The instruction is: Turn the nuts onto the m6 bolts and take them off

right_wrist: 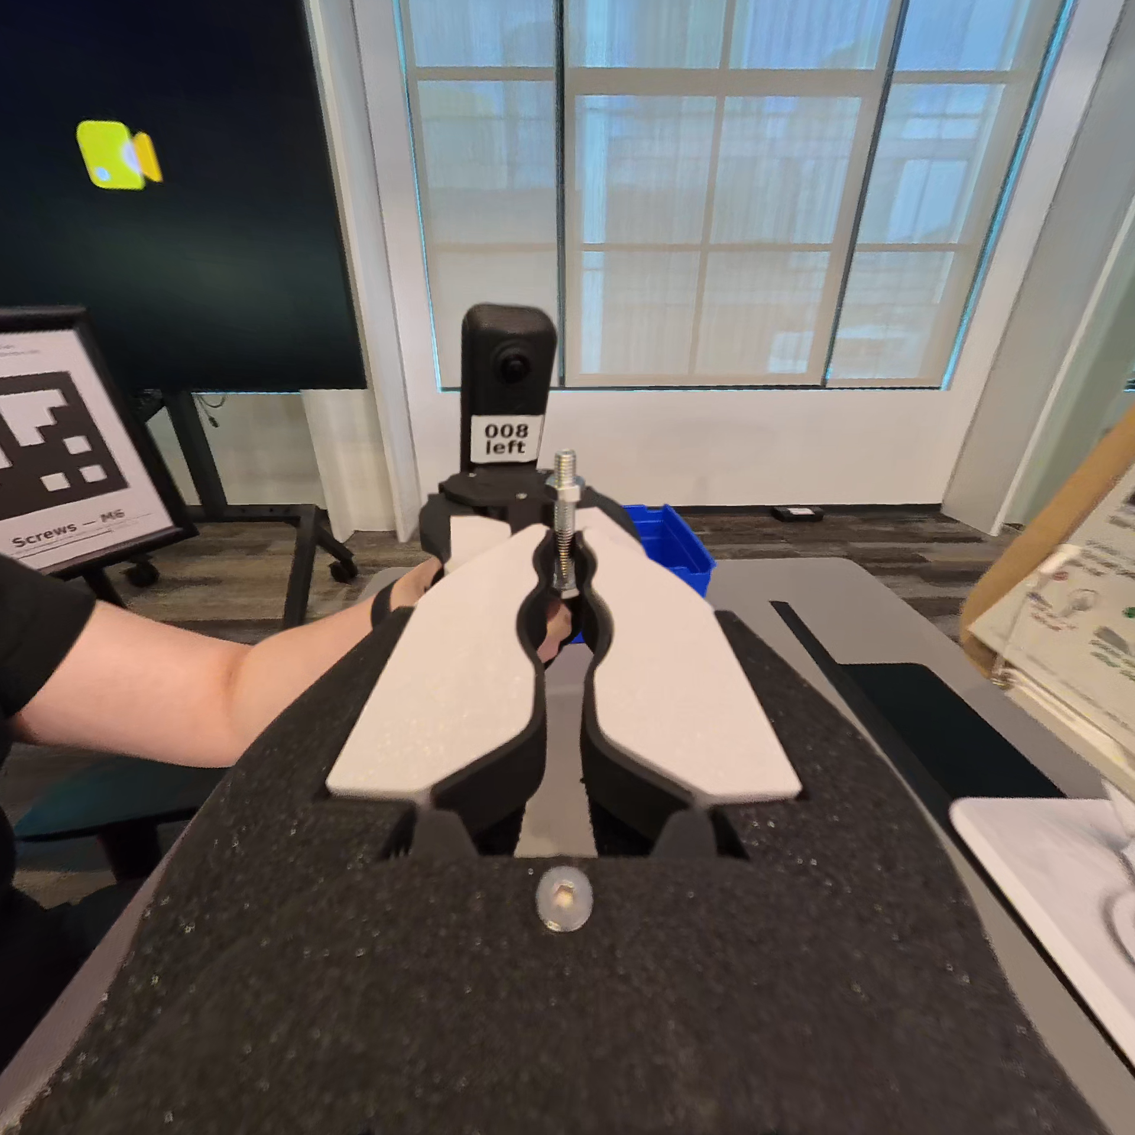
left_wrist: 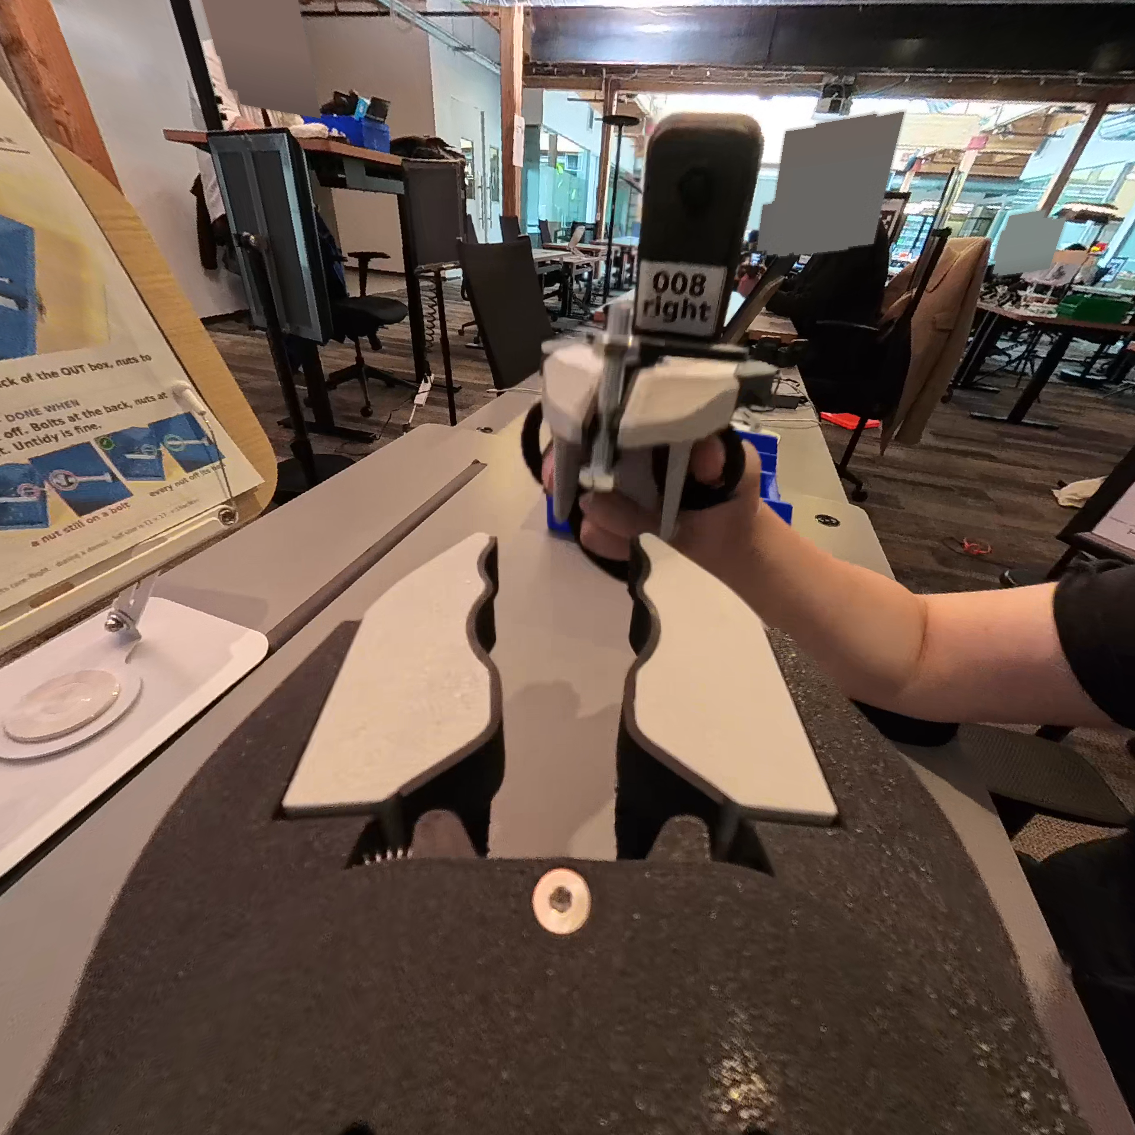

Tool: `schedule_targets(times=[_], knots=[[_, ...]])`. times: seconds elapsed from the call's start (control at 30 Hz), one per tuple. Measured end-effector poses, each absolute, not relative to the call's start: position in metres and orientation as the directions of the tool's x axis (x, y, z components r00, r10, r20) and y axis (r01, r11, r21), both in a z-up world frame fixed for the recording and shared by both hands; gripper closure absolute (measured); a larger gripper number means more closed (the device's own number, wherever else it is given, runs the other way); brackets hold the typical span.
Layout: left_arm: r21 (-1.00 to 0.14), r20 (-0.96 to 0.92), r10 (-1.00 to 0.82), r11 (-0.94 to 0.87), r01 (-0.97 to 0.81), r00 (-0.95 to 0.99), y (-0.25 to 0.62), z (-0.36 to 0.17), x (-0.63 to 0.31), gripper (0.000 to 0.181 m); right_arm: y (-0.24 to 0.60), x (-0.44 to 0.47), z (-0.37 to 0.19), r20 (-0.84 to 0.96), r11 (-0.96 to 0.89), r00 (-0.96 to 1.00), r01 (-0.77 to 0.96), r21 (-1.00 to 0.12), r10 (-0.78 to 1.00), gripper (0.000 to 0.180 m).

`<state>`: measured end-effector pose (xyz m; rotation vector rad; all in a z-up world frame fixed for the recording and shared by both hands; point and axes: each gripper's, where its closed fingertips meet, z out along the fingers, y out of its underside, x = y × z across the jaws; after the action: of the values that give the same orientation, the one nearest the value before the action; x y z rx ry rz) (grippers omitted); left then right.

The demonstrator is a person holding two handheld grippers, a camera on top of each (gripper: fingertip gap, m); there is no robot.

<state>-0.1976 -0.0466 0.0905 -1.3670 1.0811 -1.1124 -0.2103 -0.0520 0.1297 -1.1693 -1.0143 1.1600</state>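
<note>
The right gripper (right_wrist: 562, 589) has its jaws closed down on the lower shank of a bolt (right_wrist: 564, 522), holding it upright with the threaded end pointing up, and that seems the point of the hold: it keeps the thread steady and exposed so the other tool can work on it. A nut (right_wrist: 568, 490) sits on that thread a little below the top of the bolt, well above the gripping fingers (right_wrist: 467, 651), so it has free thread either way. The left gripper (left_wrist: 562, 571) faces the bolt from the opposite side with its jaws spread wide and nothing between them; I would judge it is lined up to close on the nut and turn it, though whether on or off I cannot tell. A person's hand (left_wrist: 669, 510) wraps the right tool's handle just below the bolt. Behind the bolt a blue bin (right_wrist: 669, 543) rests on the grey surface (left_wrist: 393, 510), and beside the bolt on one flank stands an instruction card (left_wrist: 92, 399) on a white stand. Nothing lies between the open jaws and the bolt, but the right tool's own broad fingers crowd the shank, leaving only the upper thread to reach.
</note>
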Motion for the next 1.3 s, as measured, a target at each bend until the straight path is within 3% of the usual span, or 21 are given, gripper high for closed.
schedule_targets(times=[0.17,0.27,0.37,0.5,0.67,0.83,1.3], knots=[[-0.995,0.092,-0.983,-0.098,-0.033,0.157,-0.048,0.092,-0.199,0.145,-0.071,-0.134,0.179,0.108,0.1,0.434,0.041,-0.994,0.894,0.175],[-0.991,0.12,-0.977,-0.128,-0.037,0.174,-0.045,0.09,-0.197,0.149,-0.079,-0.057,0.186,0.118,0.017,0.616,0.167,-0.986,0.779,0.175],[-0.987,0.141,-0.978,-0.151,-0.052,0.152,-0.051,0.089,-0.19,0.149,-0.064,0.046,0.146,0.051,-0.28,0.806,0.263,-0.923,0.59,0.175],[-0.983,0.114,-0.978,-0.137,-0.125,0.174,-0.056,0.083,-0.181,0.149,-0.049,0.188,0.037,-0.047,-0.725,0.963,0.167,-0.669,0.265,0.174],[-0.976,0.063,-0.976,-0.103,-0.19,0.206,-0.06,0.082,-0.174,0.15,-0.052,0.28,-0.083,-0.052,-0.933,0.997,0.038,-0.357,0.061,0.174],[-0.969,0.042,-0.978,-0.089,-0.23,0.204,-0.064,0.081,-0.168,0.151,-0.047,0.309,-0.126,-0.025,-0.978,1.0,-0.019,-0.21,-0.015,0.175],[-0.957,0.055,-0.973,-0.116,-0.265,0.225,-0.056,0.067,-0.175,0.154,-0.042,0.317,-0.15,-0.049,-0.994,0.997,-0.059,-0.09,-0.055,0.175]])
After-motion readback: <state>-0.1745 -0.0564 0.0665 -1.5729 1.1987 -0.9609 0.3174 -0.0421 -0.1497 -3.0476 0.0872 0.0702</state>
